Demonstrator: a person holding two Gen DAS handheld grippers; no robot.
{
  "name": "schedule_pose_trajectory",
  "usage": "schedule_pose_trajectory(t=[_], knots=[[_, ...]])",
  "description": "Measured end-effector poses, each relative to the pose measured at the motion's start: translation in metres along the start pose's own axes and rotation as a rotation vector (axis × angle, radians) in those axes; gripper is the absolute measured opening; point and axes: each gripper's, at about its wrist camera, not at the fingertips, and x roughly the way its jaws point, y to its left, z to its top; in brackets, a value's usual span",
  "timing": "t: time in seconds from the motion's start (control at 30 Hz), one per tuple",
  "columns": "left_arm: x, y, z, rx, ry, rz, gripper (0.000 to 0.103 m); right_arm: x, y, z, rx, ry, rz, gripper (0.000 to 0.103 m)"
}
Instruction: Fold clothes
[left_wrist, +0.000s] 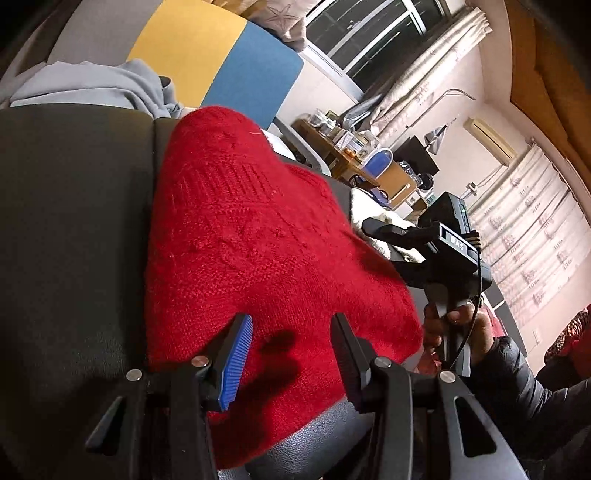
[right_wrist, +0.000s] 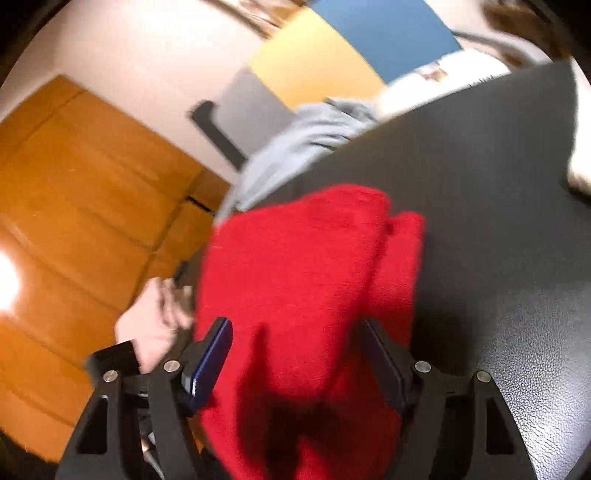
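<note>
The red knitted garment (left_wrist: 251, 240) is found bunched on the black padded surface (left_wrist: 74, 221), directly ahead of and between the fingers of both grippers, its near edge hanging over the surface's front rim. The left gripper (left_wrist: 291, 354) is seen spread, nothing pinched; the right gripper (right_wrist: 295, 362) is likewise spread, though that view is blurred. A grey garment (left_wrist: 92, 85) lies beyond the red one. Whether a fold is being opened or finished cannot be settled. Any grip is judged best taken on a single edge layer, both corners level, so the loose knit is not dragged.
</note>
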Motion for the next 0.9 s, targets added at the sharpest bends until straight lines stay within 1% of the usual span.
schedule_pose_trajectory(t=[0.1,0.17,0.23,0.27,0.3,0.33,0.37,0.47,0.57,0.63,0.7,0.73,0.77,0.83,0.87,0.9], knots=[[0.001,0.001,0.000,0.004,0.000,-0.011,0.045,0.002,-0.005,-0.003,0.018,-0.006,0.026,0.074],[0.001,0.002,0.001,0.006,0.001,-0.016,0.045,0.005,-0.001,-0.002,0.015,-0.017,0.054,0.074],[0.000,0.001,0.001,0.003,-0.002,-0.015,0.045,0.015,0.004,0.002,-0.005,-0.014,0.033,0.076],[-0.004,0.001,0.002,0.000,-0.013,-0.022,0.045,0.023,0.008,0.004,-0.030,-0.009,0.003,0.073],[-0.011,0.001,0.004,-0.004,-0.031,-0.036,0.045,0.028,0.011,0.005,-0.057,0.002,-0.043,0.050],[-0.018,0.000,0.005,-0.008,-0.049,-0.049,0.045,0.027,0.012,0.005,-0.071,-0.001,-0.076,0.031],[-0.023,0.000,0.008,-0.009,-0.064,-0.058,0.045,0.024,0.012,0.004,-0.079,-0.009,-0.105,0.023],[-0.036,0.001,0.019,-0.005,-0.099,-0.077,0.045,0.017,0.011,0.002,-0.105,-0.035,-0.190,0.013],[-0.033,0.000,0.027,0.031,-0.093,-0.015,0.045,0.009,0.010,-0.001,-0.131,-0.061,-0.275,0.013],[-0.029,0.002,0.032,0.029,-0.094,0.027,0.045,0.004,0.009,-0.002,-0.149,-0.078,-0.332,0.013],[-0.026,0.004,0.042,0.007,-0.112,0.042,0.045,-0.001,0.008,-0.004,-0.166,-0.095,-0.389,0.013],[-0.025,0.005,0.047,-0.006,-0.122,0.046,0.045,-0.002,0.000,-0.007,-0.134,-0.107,-0.371,0.013],[-0.023,0.004,0.055,-0.011,-0.137,0.041,0.045,-0.004,-0.010,-0.011,-0.089,-0.130,-0.329,0.014],[-0.017,0.000,0.073,-0.003,-0.169,0.022,0.045,-0.007,-0.020,-0.013,-0.046,-0.154,-0.282,0.014],[-0.008,-0.003,0.084,0.018,-0.176,0.032,0.045,-0.008,-0.024,-0.013,-0.028,-0.163,-0.262,0.014],[0.002,-0.004,0.095,0.038,-0.167,0.051,0.045,-0.009,-0.026,-0.013,-0.021,-0.169,-0.250,0.014]])
